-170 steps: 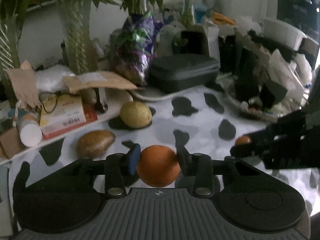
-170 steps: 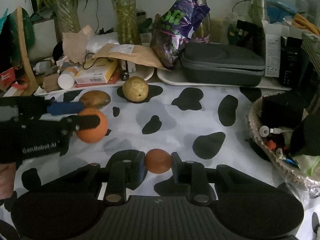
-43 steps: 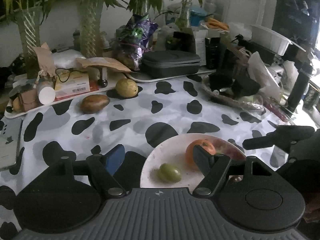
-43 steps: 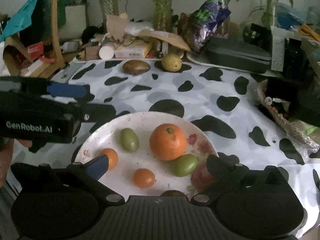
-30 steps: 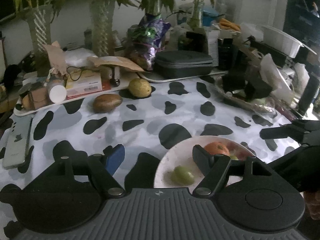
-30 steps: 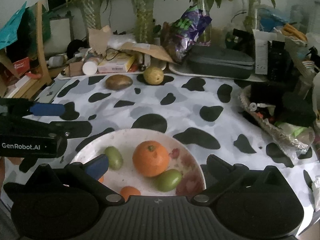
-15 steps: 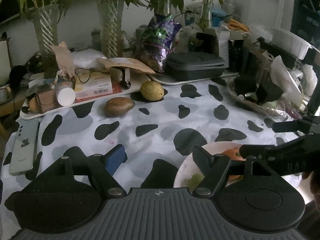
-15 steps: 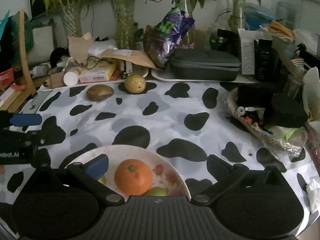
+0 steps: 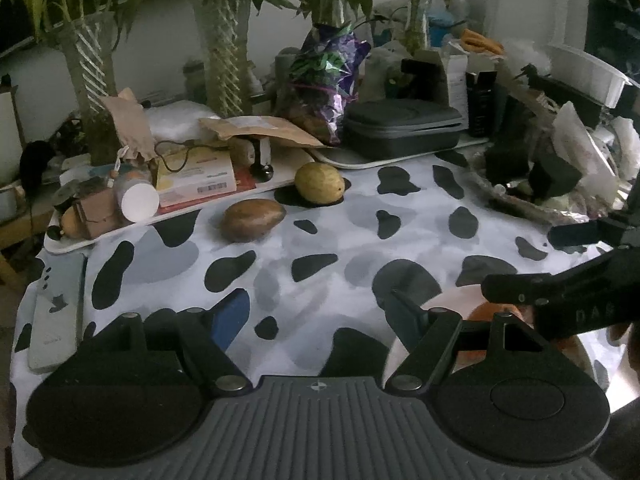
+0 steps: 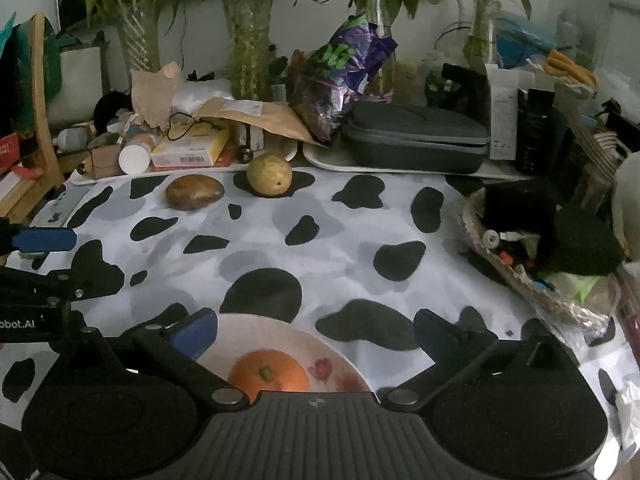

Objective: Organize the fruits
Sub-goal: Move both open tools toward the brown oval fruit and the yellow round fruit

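Note:
A white plate (image 10: 280, 325) lies on the cow-print cloth right under my right gripper (image 10: 314, 328), and a large orange (image 10: 268, 374) rests on it. The right gripper's jaws stand wide apart with nothing between them. My left gripper (image 9: 316, 308) is open too, over bare cloth left of the plate (image 9: 448, 300). There the right gripper (image 9: 520, 260) half hides the orange (image 9: 482, 312). A brown oval fruit (image 9: 253, 220) and a yellow round fruit (image 9: 319, 182) lie at the far side of the cloth. Both show in the right wrist view: brown fruit (image 10: 195, 192), yellow fruit (image 10: 269, 176).
A tray of boxes and a bottle (image 9: 136, 200) sits behind the brown fruit. A grey zip case (image 10: 414, 136) and a purple bag (image 10: 344, 68) stand at the back. A cluttered basket (image 10: 520, 264) fills the right side. A phone (image 9: 56, 312) lies at the left edge.
Each gripper earlier held an orange fruit; both now stand open with nothing in them. Over the last second both moved forward across the table, so the plate sank low in view and the far fruits look closer.

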The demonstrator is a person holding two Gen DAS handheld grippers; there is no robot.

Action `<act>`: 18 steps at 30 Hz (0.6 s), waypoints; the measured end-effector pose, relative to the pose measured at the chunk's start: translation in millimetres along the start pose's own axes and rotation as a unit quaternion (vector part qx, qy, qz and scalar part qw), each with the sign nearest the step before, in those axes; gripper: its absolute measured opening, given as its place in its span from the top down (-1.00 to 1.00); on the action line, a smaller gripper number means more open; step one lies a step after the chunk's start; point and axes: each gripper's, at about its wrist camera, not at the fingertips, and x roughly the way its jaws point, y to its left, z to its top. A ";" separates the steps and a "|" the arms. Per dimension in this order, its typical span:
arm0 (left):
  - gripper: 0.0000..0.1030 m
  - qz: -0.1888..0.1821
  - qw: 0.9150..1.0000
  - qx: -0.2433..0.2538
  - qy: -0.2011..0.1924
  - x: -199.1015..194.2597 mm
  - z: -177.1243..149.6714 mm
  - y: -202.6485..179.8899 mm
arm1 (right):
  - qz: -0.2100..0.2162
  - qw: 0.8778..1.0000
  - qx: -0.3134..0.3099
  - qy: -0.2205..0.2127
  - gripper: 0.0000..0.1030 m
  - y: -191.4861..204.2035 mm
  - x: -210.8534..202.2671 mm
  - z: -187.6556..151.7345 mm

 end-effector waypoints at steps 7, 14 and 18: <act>-0.43 0.007 1.000 0.008 0.005 11.1 4.0 9.5 | 0.003 1.000 -0.011 0.001 -1.00 8.1 16.6 14.8; -0.43 0.006 1.000 0.019 0.004 25.6 9.7 19.5 | 0.006 1.000 -0.017 0.001 -1.00 13.2 34.3 30.1; -0.43 0.010 1.000 0.025 0.000 33.8 12.4 23.5 | 0.007 1.000 -0.022 0.003 -1.00 16.0 44.7 37.6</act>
